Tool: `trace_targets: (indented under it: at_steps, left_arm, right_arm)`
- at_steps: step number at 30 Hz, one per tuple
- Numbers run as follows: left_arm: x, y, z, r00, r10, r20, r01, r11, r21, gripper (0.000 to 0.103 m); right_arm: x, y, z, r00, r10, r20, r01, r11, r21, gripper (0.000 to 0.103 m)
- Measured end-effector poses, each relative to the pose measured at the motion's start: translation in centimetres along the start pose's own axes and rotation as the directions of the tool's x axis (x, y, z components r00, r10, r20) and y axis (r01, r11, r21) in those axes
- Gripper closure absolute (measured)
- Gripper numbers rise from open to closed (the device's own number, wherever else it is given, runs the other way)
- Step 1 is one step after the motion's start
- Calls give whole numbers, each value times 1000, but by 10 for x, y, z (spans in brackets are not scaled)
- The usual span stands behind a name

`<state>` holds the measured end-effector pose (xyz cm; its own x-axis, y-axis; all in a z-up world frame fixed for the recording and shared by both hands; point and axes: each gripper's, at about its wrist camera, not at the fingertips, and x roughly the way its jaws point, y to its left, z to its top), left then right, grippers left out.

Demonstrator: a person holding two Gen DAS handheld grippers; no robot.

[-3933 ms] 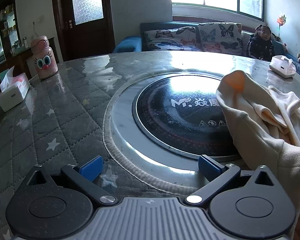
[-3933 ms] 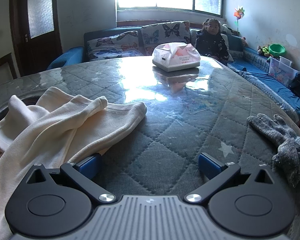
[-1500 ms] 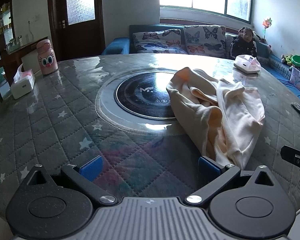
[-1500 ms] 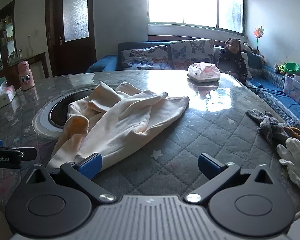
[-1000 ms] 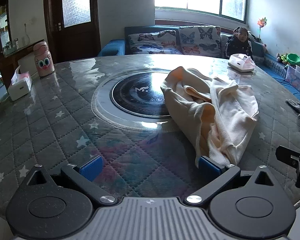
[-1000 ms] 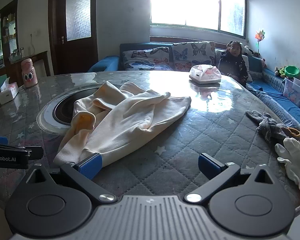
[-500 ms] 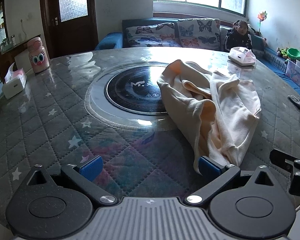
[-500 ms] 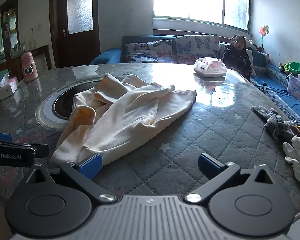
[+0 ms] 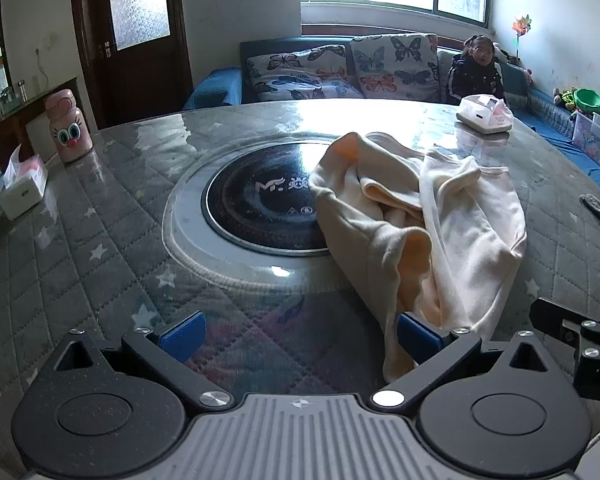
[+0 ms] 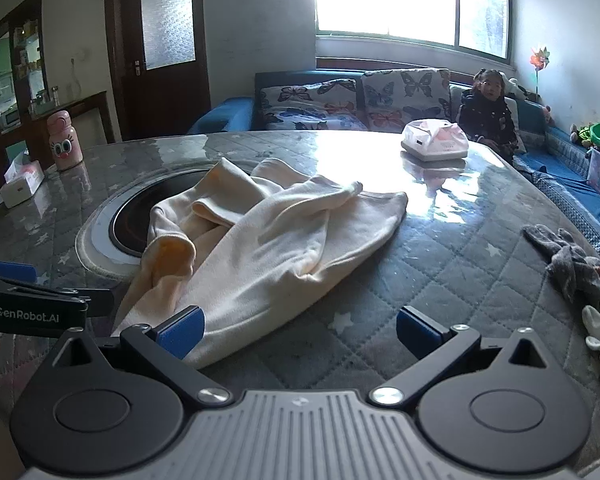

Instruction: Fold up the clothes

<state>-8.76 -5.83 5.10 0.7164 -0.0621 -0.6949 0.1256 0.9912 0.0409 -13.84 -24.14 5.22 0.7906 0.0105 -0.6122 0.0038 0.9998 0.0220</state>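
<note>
Cream garment point(image 9: 428, 236), crumpled and unfolded, lies on the round table point(image 9: 80, 240), its left part draped over the rim of the dark inset cooktop point(image 9: 256, 208), the rest spread on the grey star-quilted cover. Sofa with butterfly cushions point(image 9: 340, 72) behind the table; a person in a dark jacket point(image 9: 476, 76) sits at its right end. Left gripper point(image 9: 298, 330): blue-tipped jaws spread wide, nothing between them, right tip just beside the garment's near hem. Right gripper point(image 10: 298, 326): jaws likewise spread, empty, left tip at the garment's near edge. White tissue box point(image 10: 434, 146) far side of table. Pink bottle with cartoon eyes point(image 9: 68, 126) at left edge, second tissue box point(image 9: 22, 190) near it. Grey gloves point(image 10: 568, 260) at right edge.
</note>
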Motion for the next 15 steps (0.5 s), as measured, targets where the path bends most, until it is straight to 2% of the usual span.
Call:
trace_targets:
  at_steps: [8, 15]
  left_arm:
    - [8, -2, 17, 1000, -10, 9, 10, 1000, 26, 0]
    - [18, -7, 36, 999, -28, 31, 26, 997, 68, 0]
  right_arm:
    - [14, -2, 12, 1000, 13, -7, -13, 1000, -12, 1]
    - [31, -7, 27, 1000, 26, -18, -26, 1000, -8, 10]
